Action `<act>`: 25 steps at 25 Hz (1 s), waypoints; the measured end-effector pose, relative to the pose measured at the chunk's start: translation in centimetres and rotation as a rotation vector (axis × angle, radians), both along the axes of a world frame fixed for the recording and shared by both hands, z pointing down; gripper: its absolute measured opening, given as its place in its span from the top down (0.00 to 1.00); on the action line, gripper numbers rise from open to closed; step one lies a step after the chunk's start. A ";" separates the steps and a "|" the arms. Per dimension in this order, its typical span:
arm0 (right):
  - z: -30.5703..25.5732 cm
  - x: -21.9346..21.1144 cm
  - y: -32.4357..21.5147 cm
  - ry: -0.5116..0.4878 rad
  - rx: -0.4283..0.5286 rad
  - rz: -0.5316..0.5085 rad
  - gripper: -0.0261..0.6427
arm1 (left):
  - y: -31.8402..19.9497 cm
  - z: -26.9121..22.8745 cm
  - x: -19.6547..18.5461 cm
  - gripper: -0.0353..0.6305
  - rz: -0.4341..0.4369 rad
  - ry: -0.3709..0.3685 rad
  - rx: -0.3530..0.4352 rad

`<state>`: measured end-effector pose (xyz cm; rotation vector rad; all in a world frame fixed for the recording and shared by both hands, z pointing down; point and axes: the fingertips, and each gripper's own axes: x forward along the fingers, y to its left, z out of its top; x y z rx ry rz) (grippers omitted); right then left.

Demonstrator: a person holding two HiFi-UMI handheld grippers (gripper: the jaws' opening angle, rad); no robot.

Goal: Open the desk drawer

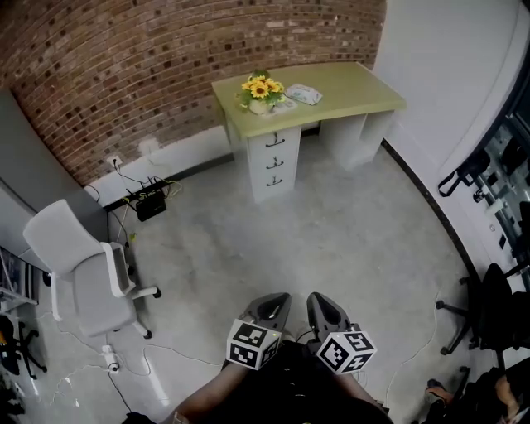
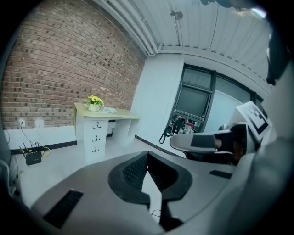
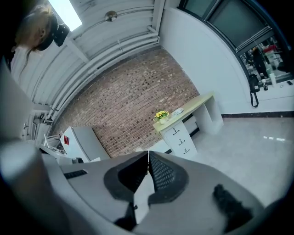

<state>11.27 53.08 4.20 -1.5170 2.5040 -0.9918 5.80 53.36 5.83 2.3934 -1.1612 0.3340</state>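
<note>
We see bright, even indoor light; a ceiling lamp (image 3: 67,13) glares, and both gripper views bend at dark edges.

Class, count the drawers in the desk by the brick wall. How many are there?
3, stacked under the desk: top drawer, middle drawer, bottom drawer. All look shut; none seems hidden.

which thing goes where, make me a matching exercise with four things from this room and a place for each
1 sunflowers
2 white chair
3 black box with cables
4 drawer unit

a on the floor at the foot of the brick wall
b under the desk's left end
c on the desk top
d on open floor, at the head view's left

Pairs: 1-c, 2-d, 3-a, 4-b
</note>
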 end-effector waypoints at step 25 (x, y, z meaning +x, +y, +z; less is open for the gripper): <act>-0.2 -3.2 -16.9 0.003 0.015 0.055 0.94 | -17.7 -0.3 -3.1 0.93 0.071 0.019 0.012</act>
